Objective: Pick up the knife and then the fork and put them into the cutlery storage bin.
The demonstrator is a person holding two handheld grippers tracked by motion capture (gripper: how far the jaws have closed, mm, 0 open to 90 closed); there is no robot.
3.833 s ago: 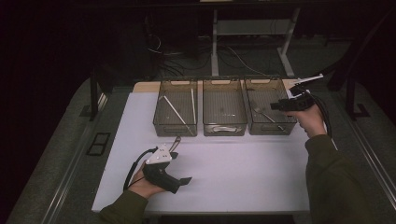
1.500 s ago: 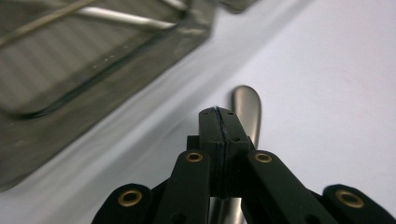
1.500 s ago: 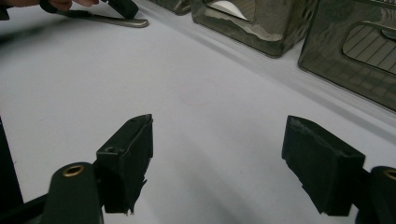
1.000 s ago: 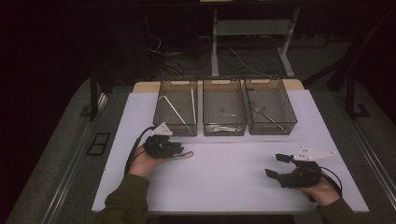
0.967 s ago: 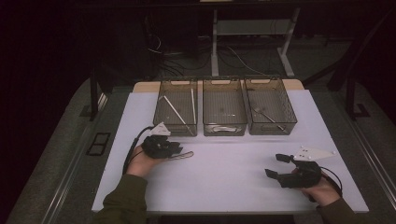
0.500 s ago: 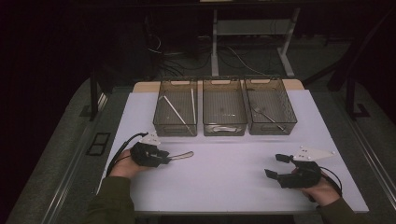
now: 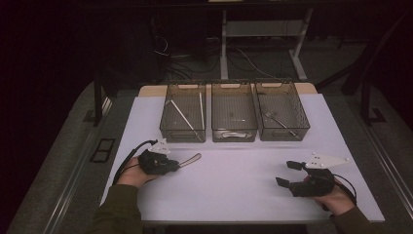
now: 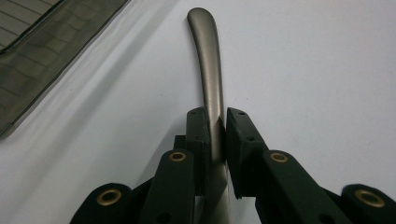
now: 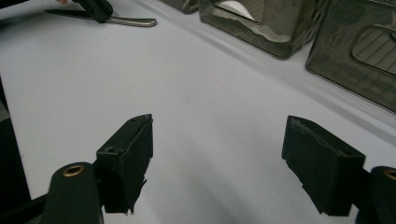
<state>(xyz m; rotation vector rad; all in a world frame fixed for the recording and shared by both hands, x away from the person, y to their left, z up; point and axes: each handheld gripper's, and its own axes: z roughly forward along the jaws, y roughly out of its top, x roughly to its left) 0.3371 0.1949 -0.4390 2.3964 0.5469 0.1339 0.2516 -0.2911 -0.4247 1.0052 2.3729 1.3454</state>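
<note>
The person's left hand-held gripper (image 7: 171, 164) is lying low over the near left part of the white surface (image 7: 234, 190), and its jaws have just been closing on a piece of metal cutlery (image 7: 191, 159); in the left gripper view they are pinching the flat handle (image 8: 211, 100) between their black pads, with the rounded handle end sticking out ahead over the surface. I cannot tell which kind of cutlery it is, since the working end is hidden under the jaws. The piece is sitting just in front of the left bin (image 7: 183, 111), apart from it. The right hand-held gripper (image 7: 286, 173) is hovering over the near right part of the surface with its jaws spread wide and nothing between them; its own view is showing bare surface between the two pads (image 9: 126, 161). Along the far edge three dark see-through bins are standing side by side: the left one is holding two long thin pieces, the middle bin (image 7: 233, 112) looks almost empty, and the right bin (image 7: 281, 111) is holding a fork (image 7: 278, 122).
</note>
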